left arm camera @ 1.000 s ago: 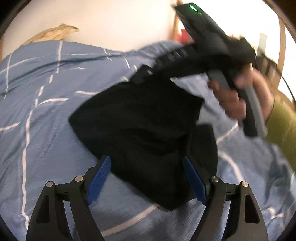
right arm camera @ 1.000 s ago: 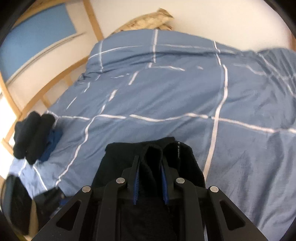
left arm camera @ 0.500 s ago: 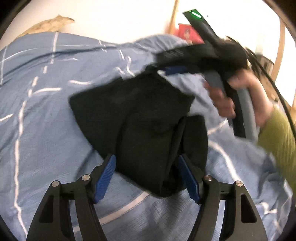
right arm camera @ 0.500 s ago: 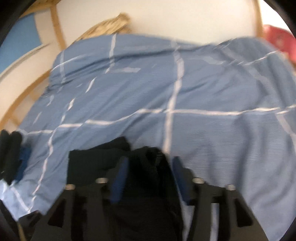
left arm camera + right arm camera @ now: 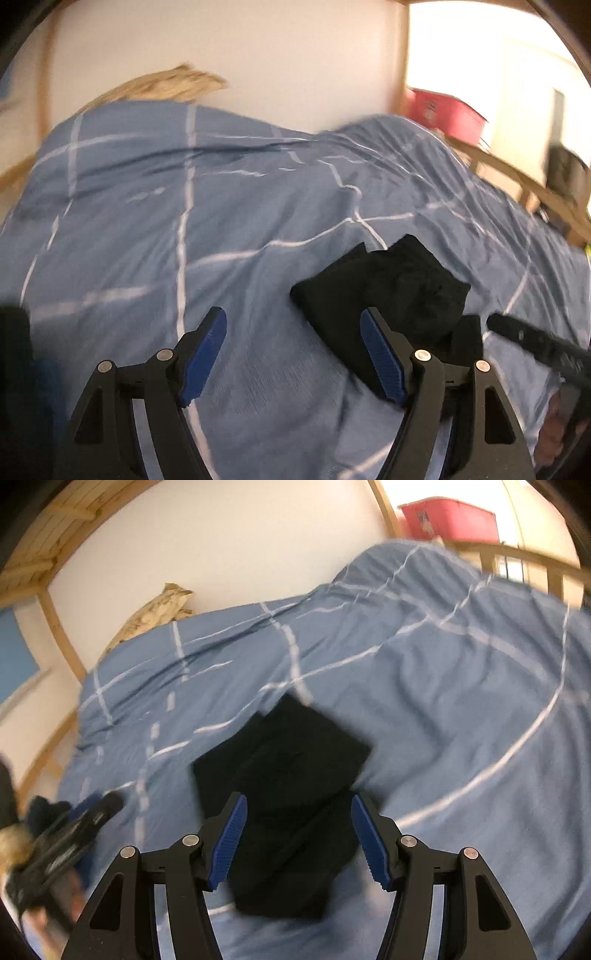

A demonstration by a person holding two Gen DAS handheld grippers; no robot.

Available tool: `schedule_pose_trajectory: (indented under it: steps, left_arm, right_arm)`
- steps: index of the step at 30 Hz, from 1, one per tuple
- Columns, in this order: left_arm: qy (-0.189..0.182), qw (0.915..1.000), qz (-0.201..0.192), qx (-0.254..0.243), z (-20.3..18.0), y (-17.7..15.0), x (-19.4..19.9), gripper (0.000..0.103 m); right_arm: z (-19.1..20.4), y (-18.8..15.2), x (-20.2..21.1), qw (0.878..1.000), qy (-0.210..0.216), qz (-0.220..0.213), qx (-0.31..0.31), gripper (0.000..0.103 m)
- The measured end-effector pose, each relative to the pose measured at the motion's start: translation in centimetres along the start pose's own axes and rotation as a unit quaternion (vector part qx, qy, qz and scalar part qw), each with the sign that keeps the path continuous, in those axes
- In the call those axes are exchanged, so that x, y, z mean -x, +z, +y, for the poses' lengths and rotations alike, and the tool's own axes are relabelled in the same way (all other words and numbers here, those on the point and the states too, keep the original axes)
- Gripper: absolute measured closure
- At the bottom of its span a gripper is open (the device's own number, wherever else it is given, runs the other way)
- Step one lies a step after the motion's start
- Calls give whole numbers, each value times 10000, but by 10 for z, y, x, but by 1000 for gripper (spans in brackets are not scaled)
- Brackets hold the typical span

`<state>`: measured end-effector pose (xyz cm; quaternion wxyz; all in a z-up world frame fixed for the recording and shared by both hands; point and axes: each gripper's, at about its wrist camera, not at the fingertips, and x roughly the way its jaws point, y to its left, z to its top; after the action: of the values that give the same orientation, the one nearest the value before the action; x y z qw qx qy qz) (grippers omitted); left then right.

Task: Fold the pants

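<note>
Since the pants [image 5: 291, 775] lie folded on the bed [image 5: 461, 686], both jaws are kept wide and empty, clear of the bundle.

Folded black pants [image 5: 388, 291] partly hidden behind the left gripper's finger, dark bundle [image 5: 14, 369] cut off at left edge, red box [image 5: 443, 114] smeared by blur, hand [image 5: 14, 845] blurred

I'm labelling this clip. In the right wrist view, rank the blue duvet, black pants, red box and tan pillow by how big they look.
1. Blue duvet
2. Black pants
3 and 4. Red box and tan pillow: they look alike, and both are far off, so I won't rank them.
</note>
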<state>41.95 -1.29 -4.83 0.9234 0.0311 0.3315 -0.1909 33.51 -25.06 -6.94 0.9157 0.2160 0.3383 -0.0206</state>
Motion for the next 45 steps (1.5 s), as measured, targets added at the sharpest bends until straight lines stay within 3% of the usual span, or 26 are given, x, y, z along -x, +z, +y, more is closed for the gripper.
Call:
schedule_pose_trajectory:
  steps: [3,6,9,14,17,20,25,26,27,28,33,38,45]
  left_arm:
    - [-456,9987,62,-239,4,12,-18,29]
    - [-771,9953,125,-567,5,17,-40,30]
    - [-1084,9914,227,-704,5,19,-66,31]
    - [-1177,9827,438,-1361,-7,16,-102,41]
    - [-1316,9816,525,-1283,1,19,-119,44]
    - [-1449,9804,532,-1228,4,19,-126,45]
    - [-1548,9755,838,-1321,-5,9,-142,69]
    - [-1586,9756,868,-1246,-4,8,-143,85]
    - [-1714,9751,898,-1088,-1,8,-142,94]
    - [-1756,9756,873,-990,1,8,-138,94]
    - [-1777,9788,612,-817,9,12,-113,95]
    - [-1540,9812,559,-1022,10,4,-99,95]
    - [-1220,9809,904,-1212,12,-9,-114,94]
  right_arm:
    - [7,-23,-5,9974,499,-179,-481,43]
    - [17,-37,-20,9969,639,-228,-409,43]
    - [15,-46,-24,9960,478,-406,-630,43]
    - [16,-62,-33,9947,182,-572,-835,43]
    - [25,-64,-41,9971,243,-407,-603,43]
    - [28,-66,-48,9982,39,-318,-503,43]
    - [21,-70,-50,9975,165,-285,-627,43]
    - [21,-70,-51,9976,173,-271,-612,43]
    - [20,-69,-51,9976,174,-257,-615,43]
    - [19,-70,-51,9975,179,-262,-629,45]
    - [18,-70,-49,9967,428,-279,-624,88]
    - [29,-73,-28,9974,271,-594,-306,91]
    - [32,-79,-37,9992,239,-170,-268,91]
